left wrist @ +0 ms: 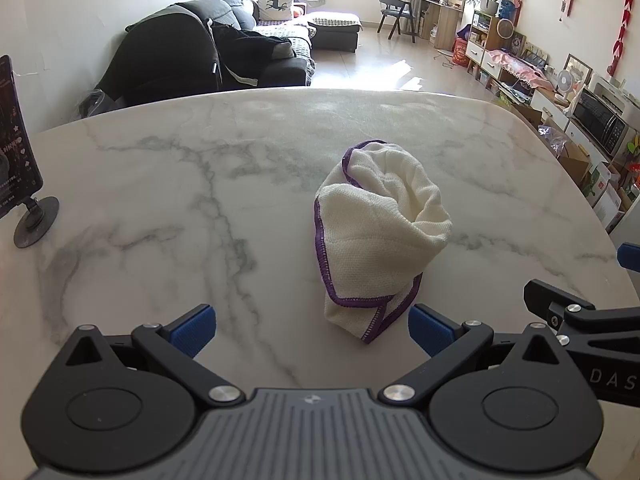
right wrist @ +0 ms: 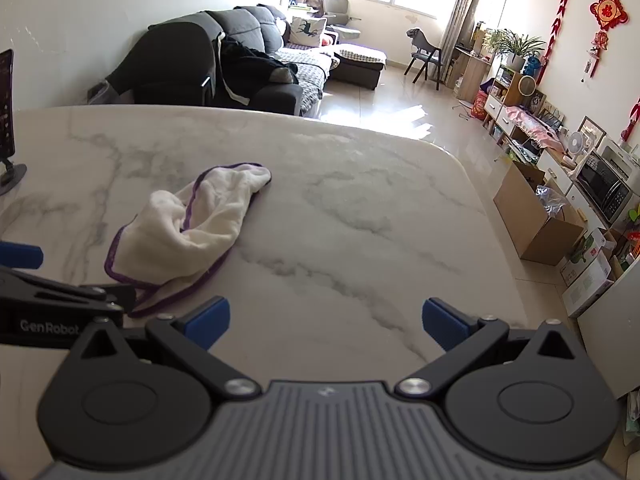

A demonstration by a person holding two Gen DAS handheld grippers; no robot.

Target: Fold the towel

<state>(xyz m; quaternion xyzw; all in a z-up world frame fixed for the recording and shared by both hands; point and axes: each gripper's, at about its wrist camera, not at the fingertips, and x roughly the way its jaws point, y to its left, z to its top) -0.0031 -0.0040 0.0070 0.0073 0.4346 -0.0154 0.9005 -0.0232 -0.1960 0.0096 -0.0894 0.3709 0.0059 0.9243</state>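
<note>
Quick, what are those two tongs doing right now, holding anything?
Left tongs: open, holding nothing; the towel lies just ahead.
Right tongs: open, holding nothing, over bare table.

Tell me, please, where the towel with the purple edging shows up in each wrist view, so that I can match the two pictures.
Left wrist: the towel lies crumpled right of centre, just beyond the open left gripper.
Right wrist: the towel lies left of centre, ahead and left of the open right gripper.
Shared landmark: the dark sofa beyond the marble table.
</note>
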